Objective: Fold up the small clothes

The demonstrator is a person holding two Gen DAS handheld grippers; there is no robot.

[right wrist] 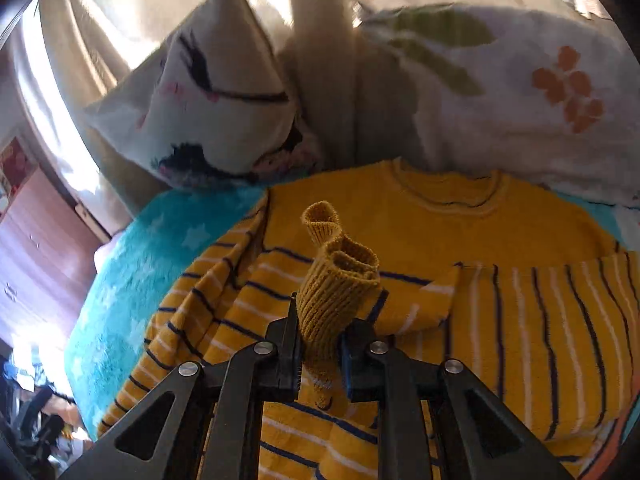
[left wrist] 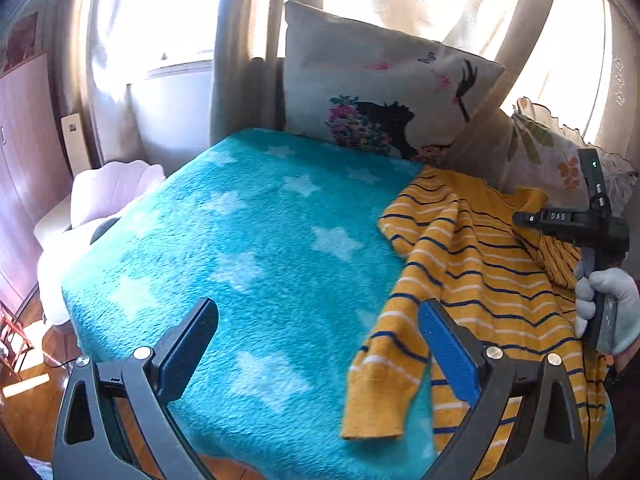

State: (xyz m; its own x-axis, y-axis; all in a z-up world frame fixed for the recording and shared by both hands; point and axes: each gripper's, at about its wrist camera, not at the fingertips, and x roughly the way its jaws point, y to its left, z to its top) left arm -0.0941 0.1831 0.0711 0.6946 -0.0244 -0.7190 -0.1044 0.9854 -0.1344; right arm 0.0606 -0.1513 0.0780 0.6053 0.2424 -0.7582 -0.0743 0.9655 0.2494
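Right gripper, marked "DAS", clamps the sweater cuff. Left gripper gapes over open blanket; one sleeve nears its edge.

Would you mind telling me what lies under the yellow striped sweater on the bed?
The yellow striped sweater lies on a turquoise star-patterned blanket, which shows beside it. Whatever is directly beneath the sweater is covered. The right gripper pinches its ribbed cuff.

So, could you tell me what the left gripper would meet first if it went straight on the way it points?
Most likely the turquoise star blanket: the open left gripper points over it, with the striped yellow sweater just off to its right. Depth is hard to judge.
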